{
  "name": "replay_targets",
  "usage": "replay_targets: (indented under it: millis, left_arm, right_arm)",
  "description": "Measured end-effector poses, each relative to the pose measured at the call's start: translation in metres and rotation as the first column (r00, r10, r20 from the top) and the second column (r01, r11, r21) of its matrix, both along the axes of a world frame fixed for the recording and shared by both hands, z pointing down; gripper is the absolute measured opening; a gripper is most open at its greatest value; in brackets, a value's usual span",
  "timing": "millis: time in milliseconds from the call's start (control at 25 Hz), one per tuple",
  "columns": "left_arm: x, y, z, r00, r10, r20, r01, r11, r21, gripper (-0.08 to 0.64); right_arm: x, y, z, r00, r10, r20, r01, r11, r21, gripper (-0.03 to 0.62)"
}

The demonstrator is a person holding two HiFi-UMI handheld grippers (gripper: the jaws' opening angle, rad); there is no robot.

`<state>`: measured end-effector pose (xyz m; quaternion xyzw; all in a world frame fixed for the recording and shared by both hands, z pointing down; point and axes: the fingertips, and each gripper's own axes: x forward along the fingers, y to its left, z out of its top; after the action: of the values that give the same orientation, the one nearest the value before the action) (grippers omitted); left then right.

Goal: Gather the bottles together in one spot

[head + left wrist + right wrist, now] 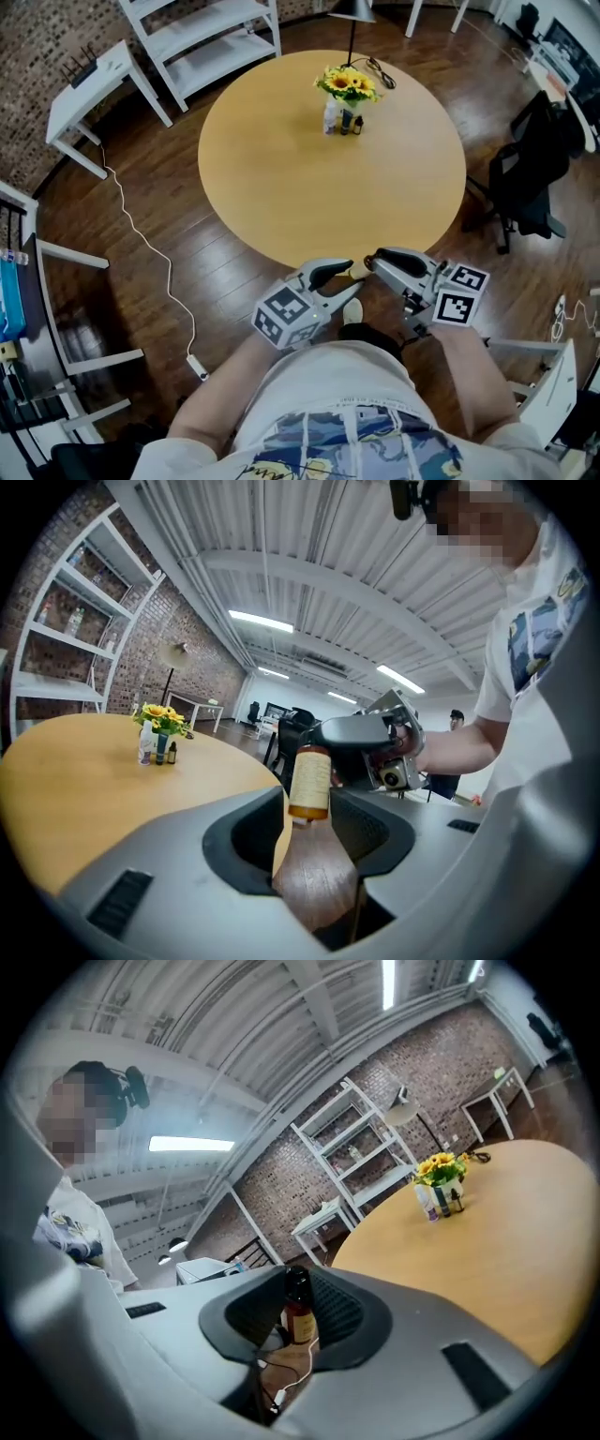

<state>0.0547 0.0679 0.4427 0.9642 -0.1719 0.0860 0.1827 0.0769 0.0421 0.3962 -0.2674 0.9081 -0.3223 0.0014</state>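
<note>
Pinching bottle (298, 1321) between right gripper (372, 264) jaws, left gripper (352, 278) jaws apart

Most of the near bottle (357, 271) is hidden. The far bottles (337, 120) by the flowers (348, 84) are too small to count.

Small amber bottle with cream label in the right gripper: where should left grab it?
Grip the small amber bottle on its cream-labelled body, coming level from the side: it hangs upright, straight-walled, and the right gripper is clamped on its top.
</note>
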Motion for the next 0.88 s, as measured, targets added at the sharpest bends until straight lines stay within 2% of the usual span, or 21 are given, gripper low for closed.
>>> replay_targets:
  millis: [160,360,560,880]
  left_arm:
    - [-0.036,-0.002,0.025,0.992,-0.074,0.103,0.079,0.996,-0.041,0.167]
    - [-0.07,-0.02,0.047,0.962,-0.182,0.203,0.21,0.97,-0.124,0.167]
    - [-0.077,-0.064,0.056,0.931,-0.264,0.252,0.31,0.937,-0.163,0.167]
    - [-0.058,-0.147,0.064,0.885,-0.337,0.322,0.413,0.887,-0.206,0.167]
  right_arm:
    - [0.013,-0.011,0.006,0.985,0.129,-0.118,-0.12,0.99,0.08,0.069]
    - [0.051,-0.055,0.024,0.925,0.266,-0.272,-0.233,0.961,0.147,0.069]
    - [0.087,-0.133,0.046,0.858,0.315,-0.407,-0.237,0.944,0.231,0.069]
    - [0.135,-0.28,0.084,0.83,0.335,-0.447,-0.228,0.934,0.275,0.069]
